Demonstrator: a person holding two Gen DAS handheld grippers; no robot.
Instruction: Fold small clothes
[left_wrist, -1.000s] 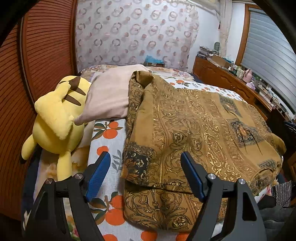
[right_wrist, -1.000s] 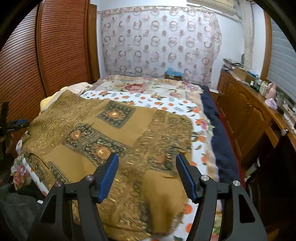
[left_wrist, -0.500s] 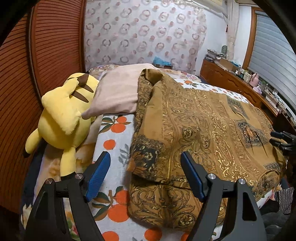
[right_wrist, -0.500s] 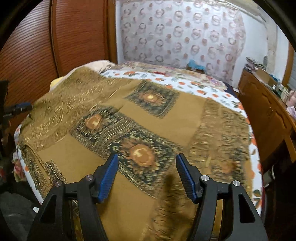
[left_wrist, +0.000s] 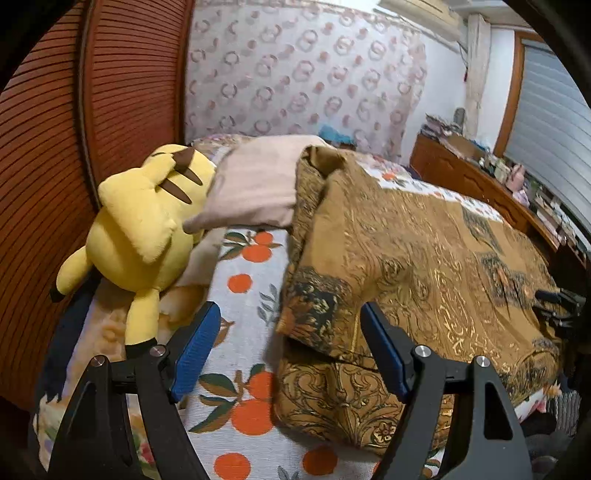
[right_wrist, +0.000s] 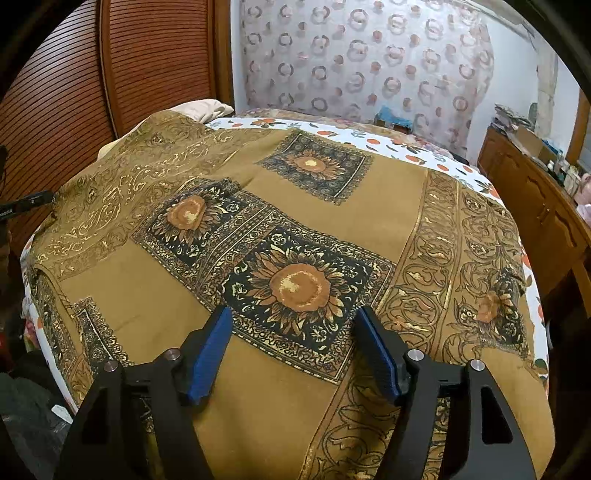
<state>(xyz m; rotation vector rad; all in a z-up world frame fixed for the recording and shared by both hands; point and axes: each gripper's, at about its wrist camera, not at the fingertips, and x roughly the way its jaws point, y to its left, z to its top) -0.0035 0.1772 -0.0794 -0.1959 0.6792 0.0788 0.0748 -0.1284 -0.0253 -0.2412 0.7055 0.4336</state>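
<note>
A brown cloth (left_wrist: 406, 266) with gold scrollwork and dark sunflower panels (right_wrist: 332, 206) lies spread over the bed, its near left corner folded under in layers. My left gripper (left_wrist: 289, 310) hovers open above that corner, with nothing between its blue pads. My right gripper (right_wrist: 294, 314) hangs low over the cloth just in front of a sunflower panel. Its jaws are opening, and the pads grip nothing; the cloth only lies beneath them. The right gripper's tip (left_wrist: 557, 306) also shows at the right edge of the left wrist view.
A yellow plush toy (left_wrist: 144, 229) and a pink pillow (left_wrist: 258, 192) lie left of the cloth on the orange-print sheet (left_wrist: 243, 295). A slatted wooden door (left_wrist: 48, 147) stands to the left. A wooden cabinet (right_wrist: 535, 206) runs along the bed's right side.
My right gripper has come down and forward over the cloth, and its jaws stand slightly wider. It has entered the left wrist view at the right edge. The left gripper barely moved.
</note>
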